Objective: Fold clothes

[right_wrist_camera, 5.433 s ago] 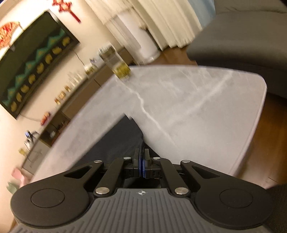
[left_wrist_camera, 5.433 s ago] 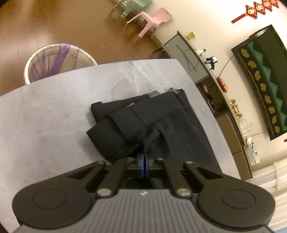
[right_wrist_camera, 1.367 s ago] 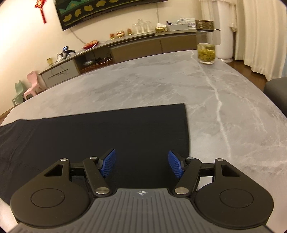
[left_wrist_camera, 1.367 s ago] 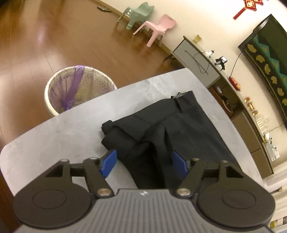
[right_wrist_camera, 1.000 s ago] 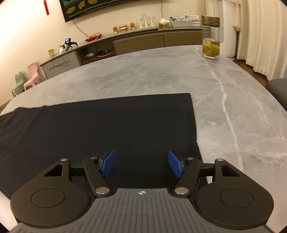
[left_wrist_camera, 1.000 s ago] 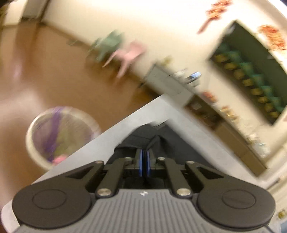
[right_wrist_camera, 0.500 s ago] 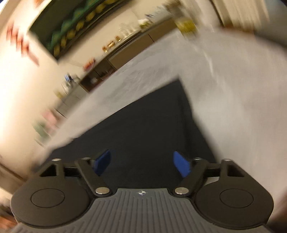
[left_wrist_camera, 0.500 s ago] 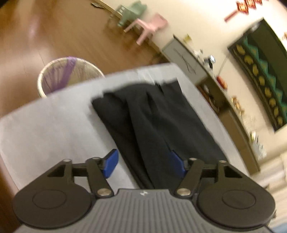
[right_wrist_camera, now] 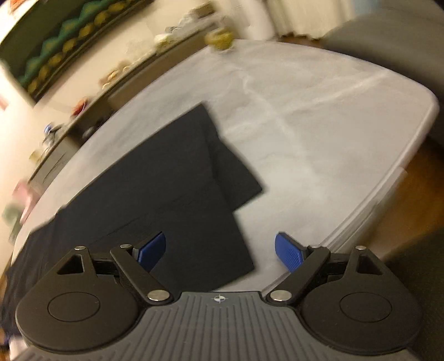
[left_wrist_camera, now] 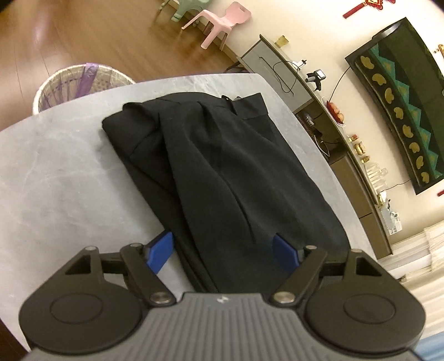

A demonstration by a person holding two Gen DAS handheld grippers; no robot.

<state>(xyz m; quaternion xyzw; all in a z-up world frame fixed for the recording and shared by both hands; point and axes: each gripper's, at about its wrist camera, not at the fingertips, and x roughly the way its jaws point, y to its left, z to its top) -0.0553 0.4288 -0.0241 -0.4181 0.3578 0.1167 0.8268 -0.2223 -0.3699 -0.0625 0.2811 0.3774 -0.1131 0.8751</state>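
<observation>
Black trousers (left_wrist_camera: 222,166) lie lengthwise on the grey marble table (left_wrist_camera: 55,166), with the waistband at the far end and loose folds along the near side. My left gripper (left_wrist_camera: 222,250) hovers low over the near part of the trousers. Its jaws are opening, the cloth lies between the blue pads (left_wrist_camera: 161,250), and they do not press on it. In the right wrist view the two leg ends (right_wrist_camera: 172,180) lie flat and slightly offset. My right gripper (right_wrist_camera: 220,251) stands open over the near hem corner and the bare table (right_wrist_camera: 319,125), holding nothing.
A wicker waste basket (left_wrist_camera: 80,83) with a purple liner stands on the floor past the table's far left corner. A pink chair (left_wrist_camera: 222,22) and a sideboard (left_wrist_camera: 319,97) line the wall. A jar (right_wrist_camera: 220,39) stands at the table's far edge, and the rounded table edge (right_wrist_camera: 388,188) runs close on the right.
My left jaws went from shut to wide apart and let go of the cloth, which now lies flatter. The right gripper stayed open, rolled, and shifted toward the near hem corner.
</observation>
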